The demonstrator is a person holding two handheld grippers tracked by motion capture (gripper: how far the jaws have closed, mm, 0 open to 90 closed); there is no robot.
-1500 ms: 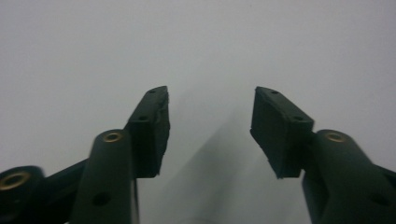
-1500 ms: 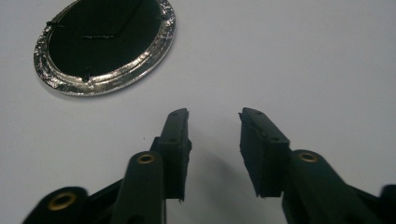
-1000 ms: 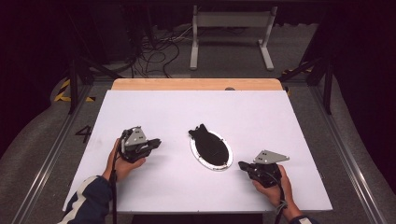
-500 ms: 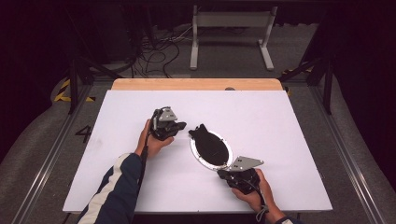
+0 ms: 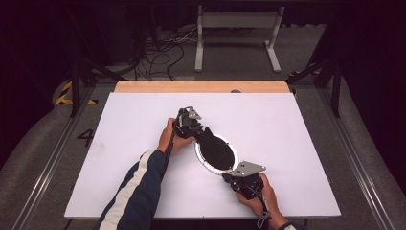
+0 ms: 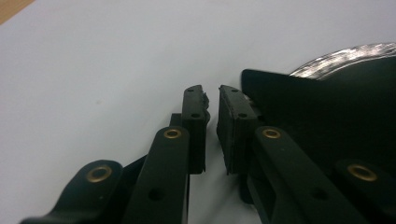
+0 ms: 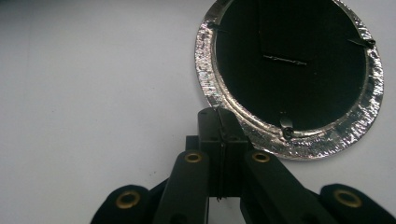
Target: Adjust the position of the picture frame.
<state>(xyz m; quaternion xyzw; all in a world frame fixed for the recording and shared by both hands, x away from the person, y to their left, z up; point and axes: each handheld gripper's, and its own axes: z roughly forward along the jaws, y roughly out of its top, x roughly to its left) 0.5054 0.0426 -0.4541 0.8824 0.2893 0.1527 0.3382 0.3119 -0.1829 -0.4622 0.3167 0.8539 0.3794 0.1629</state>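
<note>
Here's the white table, and lying near its middle is the foil-rimmed dish, black all across the inside. I see nothing loose in it, just a thin dark seam and a few small clips at the rim. A black flap sticks out from its far end toward my left hand. My right gripper sits at the near rim, jaws pressed together. The tips touch the foil, though I can't tell whether a sliver of it is caught between them. My left gripper is low over the table just beside the flap. Its jaws have just been opening and stand at a narrow gap with nothing between them. The way I read it, I'm going for that flap, so I want the gap wider first. Then I slide sideways until the flap's edge sits well between the pads, and close. The right should steady the rim gently, because that foil looks easy to crumple.
</note>
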